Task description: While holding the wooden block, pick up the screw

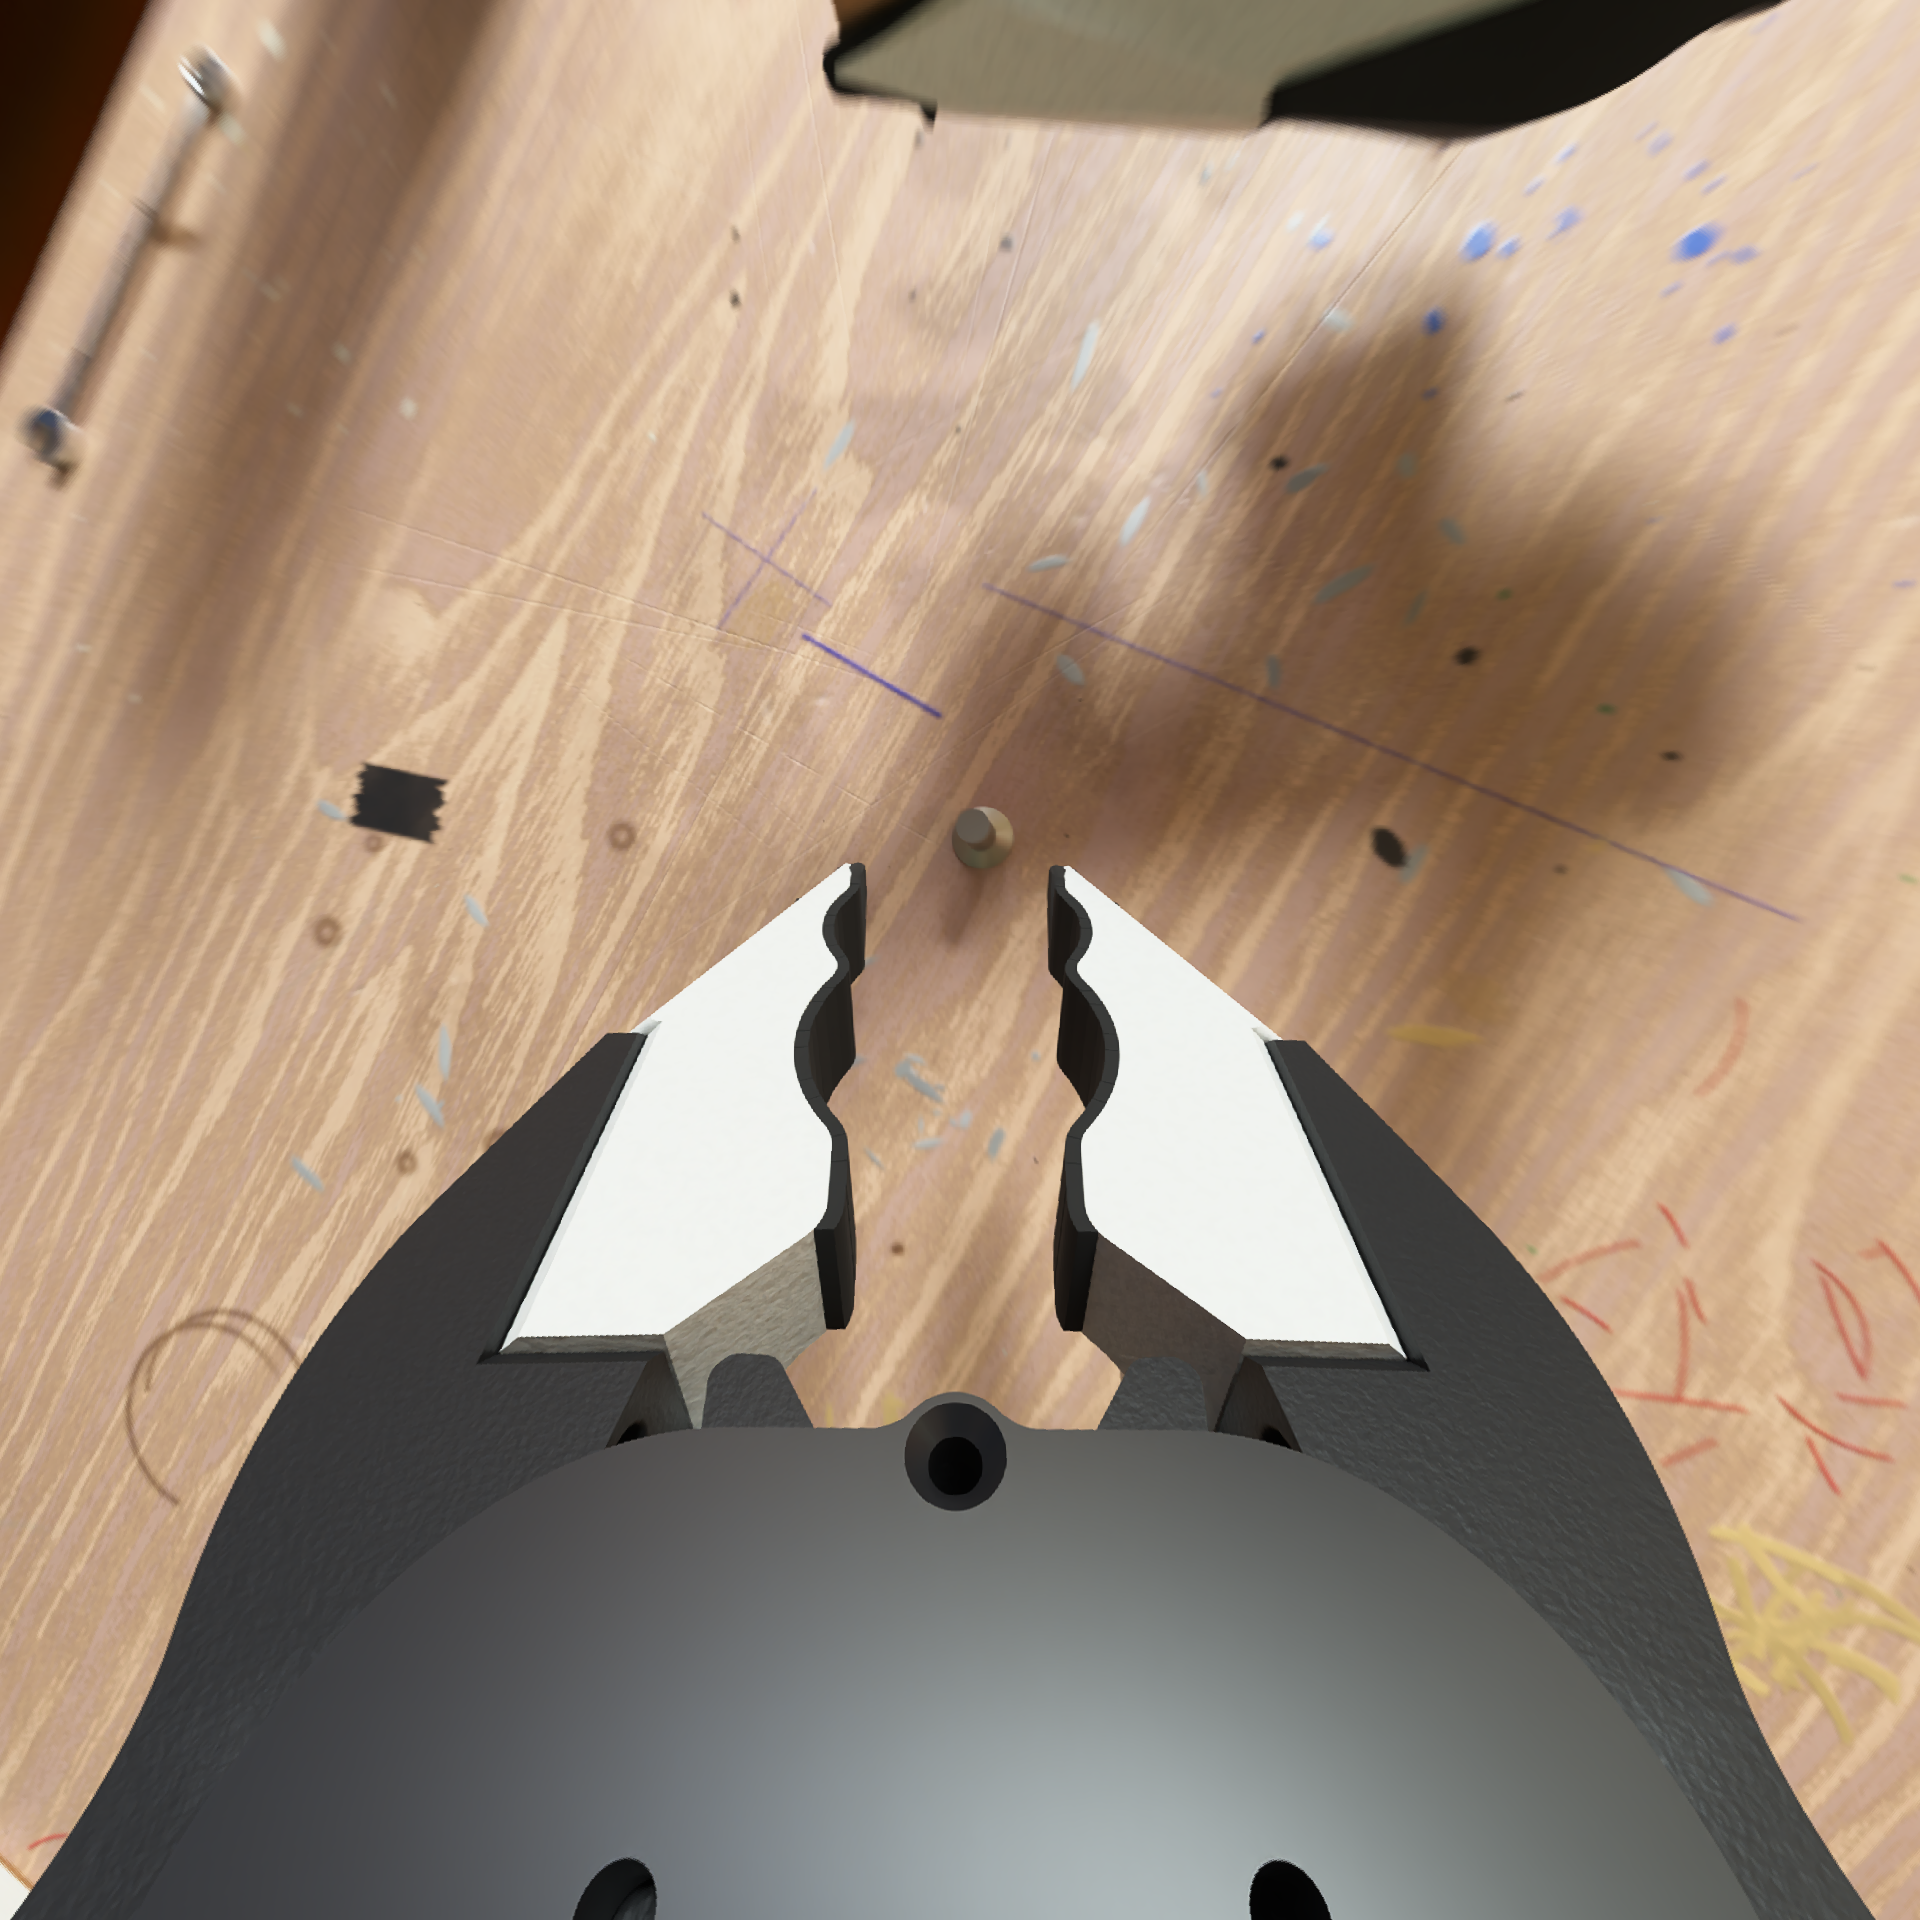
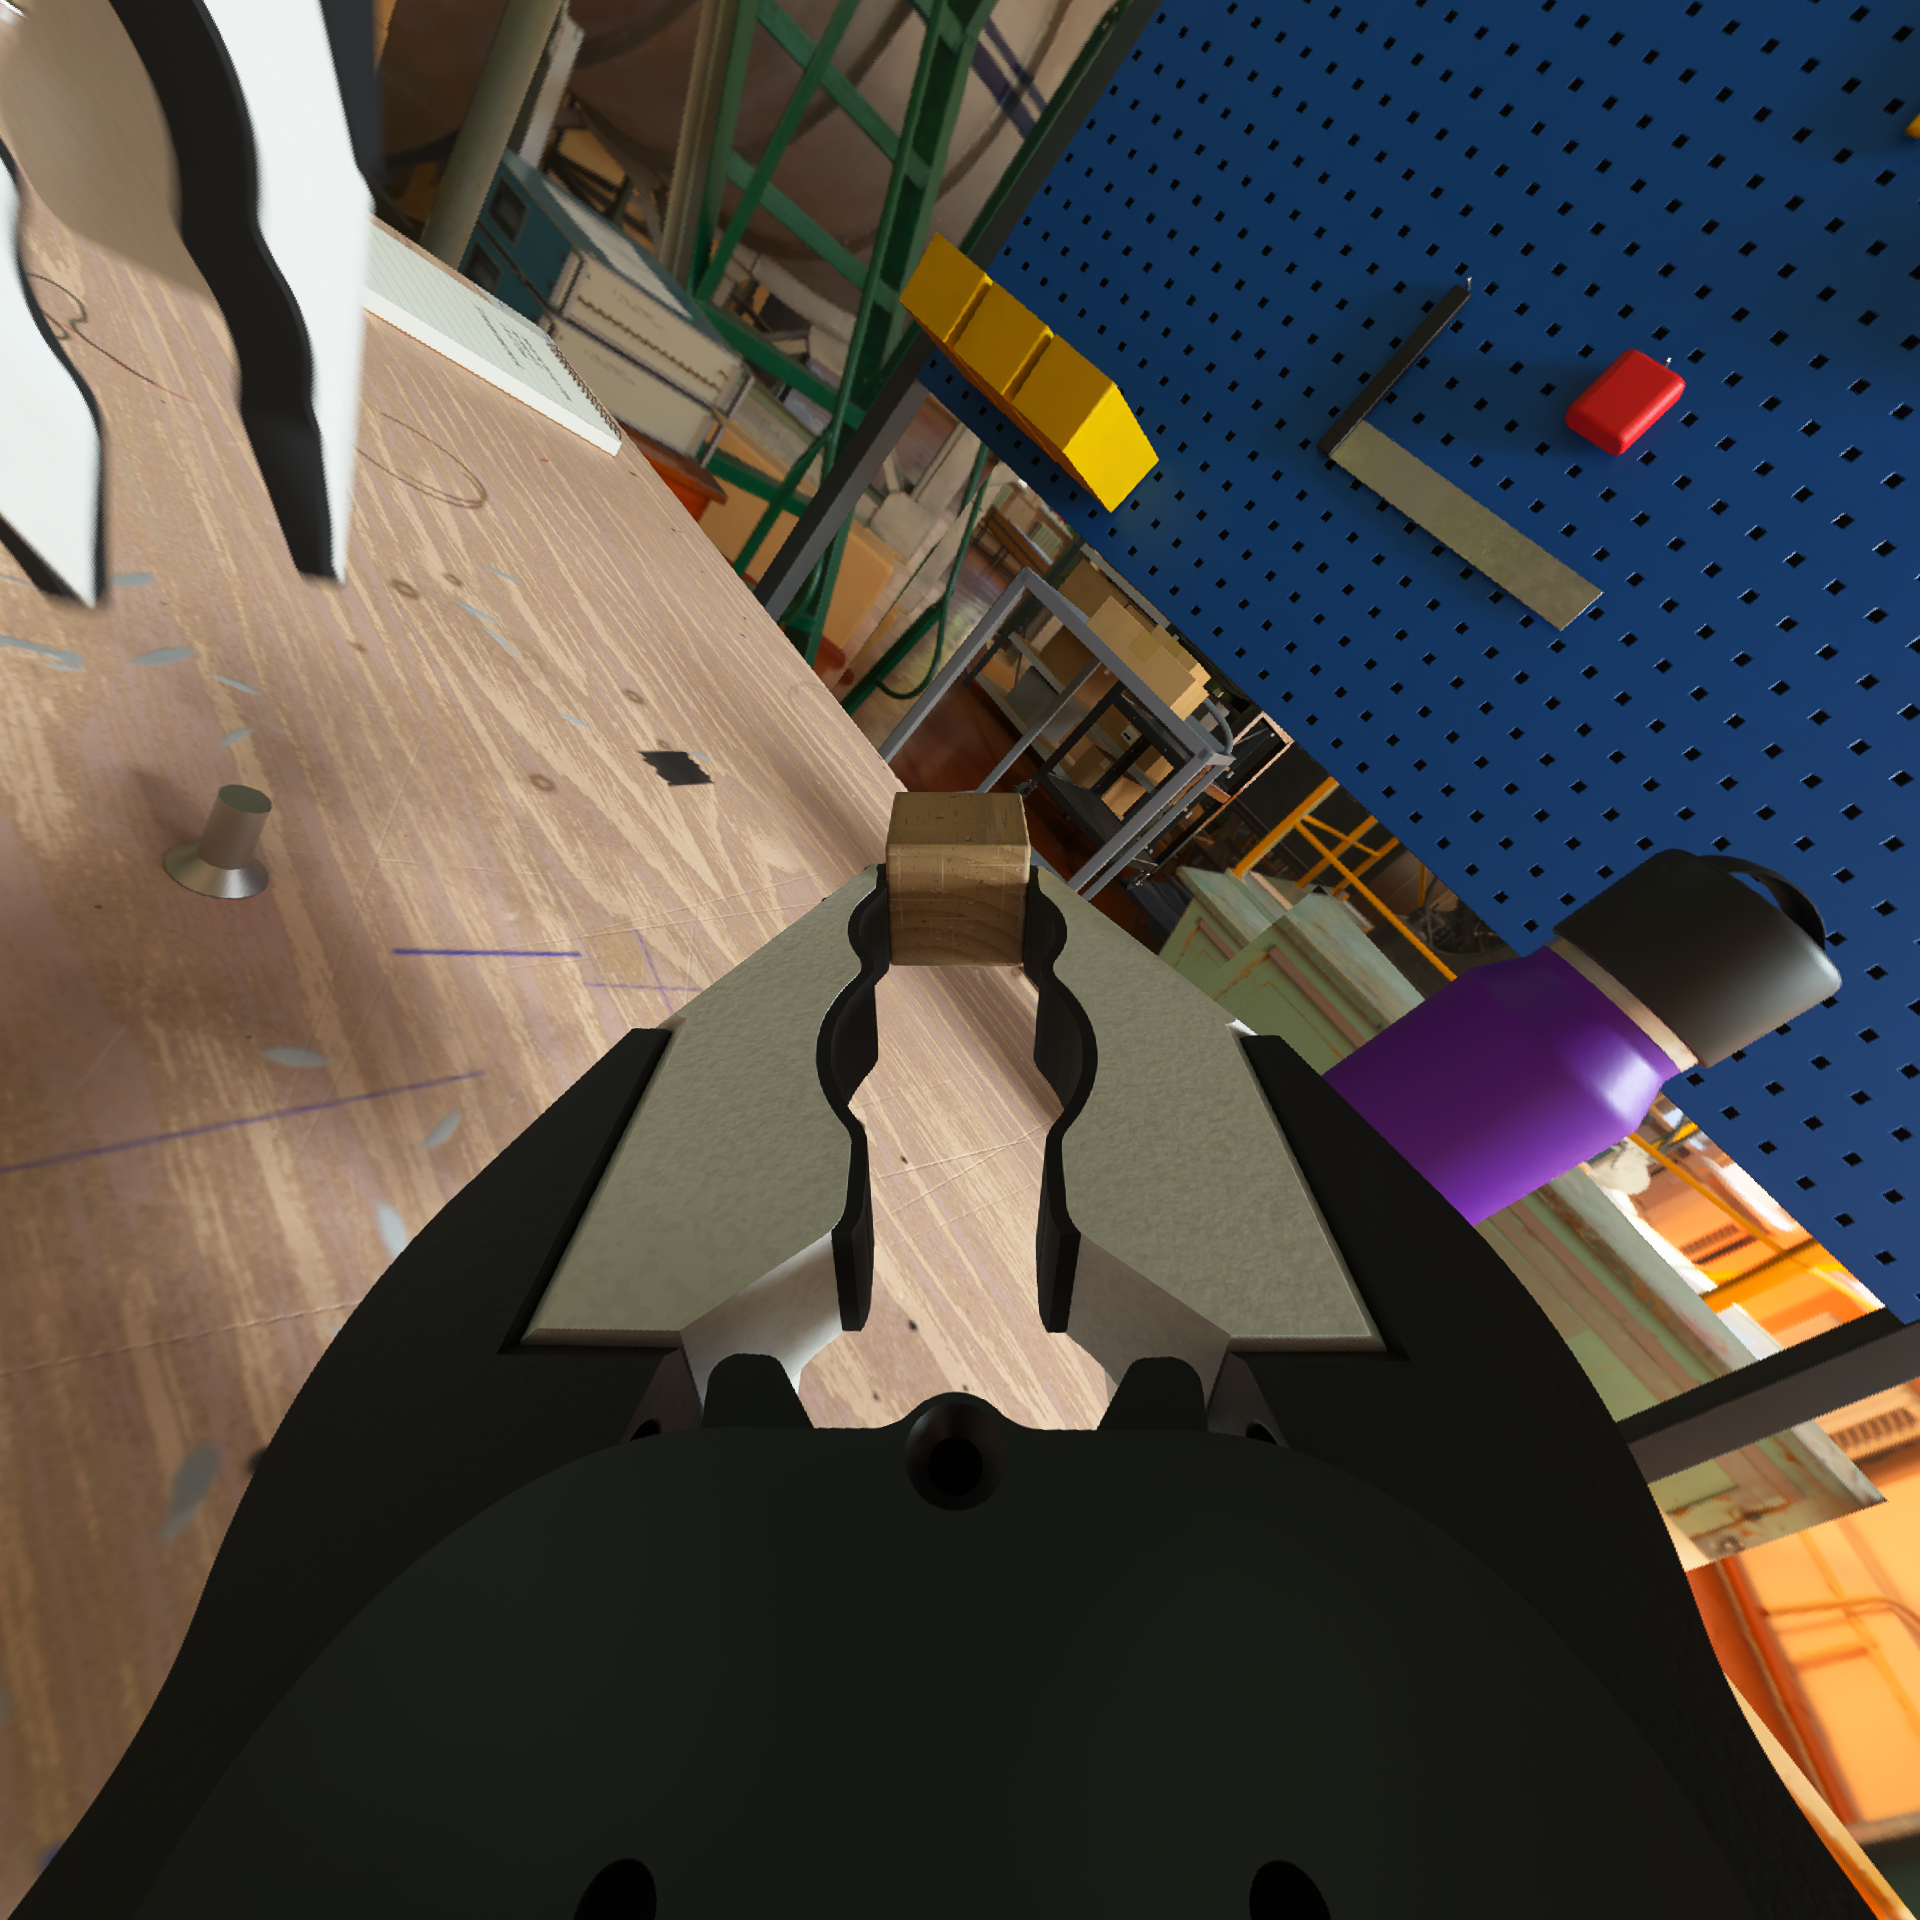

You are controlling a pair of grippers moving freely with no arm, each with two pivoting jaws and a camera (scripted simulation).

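Observation:
A small metal screw [image 1: 981, 836] stands head-down on the wooden workbench [image 1: 582, 644], just beyond my left gripper's fingertips. My left gripper [image 1: 956, 883] is open and empty, above the bench, pointing down at the screw. The screw also shows in the right wrist view [image 2: 223, 847], shank up, with the left gripper's fingers [image 2: 281, 343] hanging above it at the upper left. My right gripper [image 2: 956, 883] is shut on a small wooden block [image 2: 956, 878], held at its fingertips above the bench near its far edge.
A long metal bolt [image 1: 125, 260] lies near the bench's left edge. A black patch [image 1: 400, 800] marks the bench. A notepad [image 2: 499, 348] lies at the far edge. A purple bottle [image 2: 1558, 1049] and a blue pegboard [image 2: 1558, 727] with a square, yellow bins and a red item stand beyond.

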